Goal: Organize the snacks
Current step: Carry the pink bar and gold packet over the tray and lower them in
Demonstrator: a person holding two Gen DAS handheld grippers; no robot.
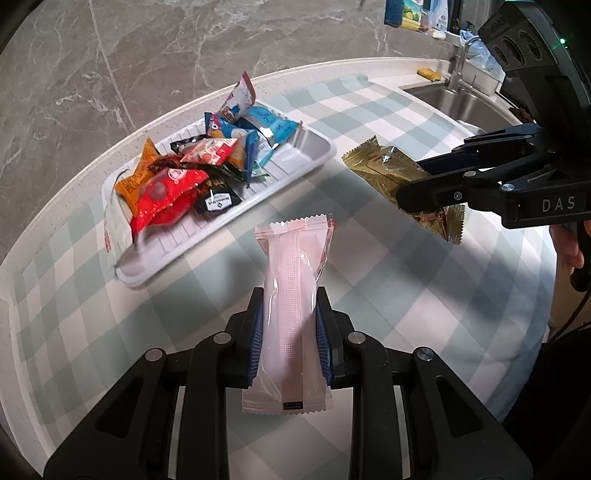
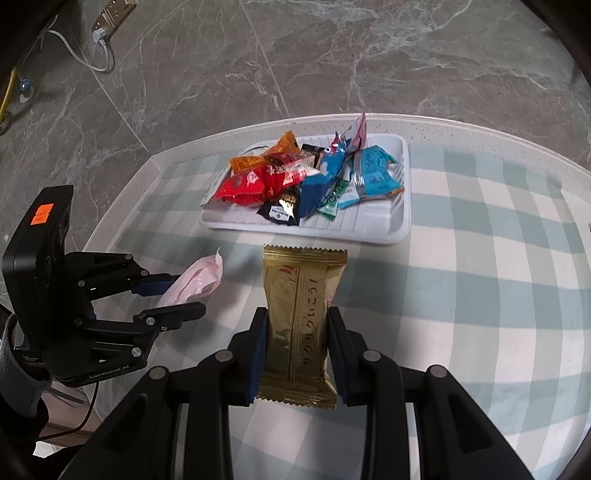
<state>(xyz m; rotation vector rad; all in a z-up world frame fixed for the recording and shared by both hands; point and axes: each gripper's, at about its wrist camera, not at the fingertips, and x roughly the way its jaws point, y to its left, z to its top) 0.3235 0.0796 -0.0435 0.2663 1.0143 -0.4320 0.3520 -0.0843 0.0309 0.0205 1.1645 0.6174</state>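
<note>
My left gripper (image 1: 290,295) is shut on a long pale pink snack packet (image 1: 291,295), held above the checked tablecloth. My right gripper (image 2: 297,314) is shut on a gold wrapped bar (image 2: 303,310) with printed lettering. In the left wrist view the right gripper (image 1: 402,197) holds the gold bar (image 1: 384,166) to the right of the tray. In the right wrist view the left gripper (image 2: 188,295) and its pink packet (image 2: 199,280) are at the left. A white ridged tray (image 1: 295,155) (image 2: 384,218) ahead holds several coloured snack packets (image 1: 170,188) (image 2: 314,173).
The round table wears a green and white checked cloth (image 1: 369,295) (image 2: 480,295). A steel sink (image 1: 458,99) with a tap and a yellow sponge (image 1: 428,74) lies at the far right. Beyond the table edge is grey marble floor (image 2: 295,55), with a power strip (image 2: 110,14) and cable.
</note>
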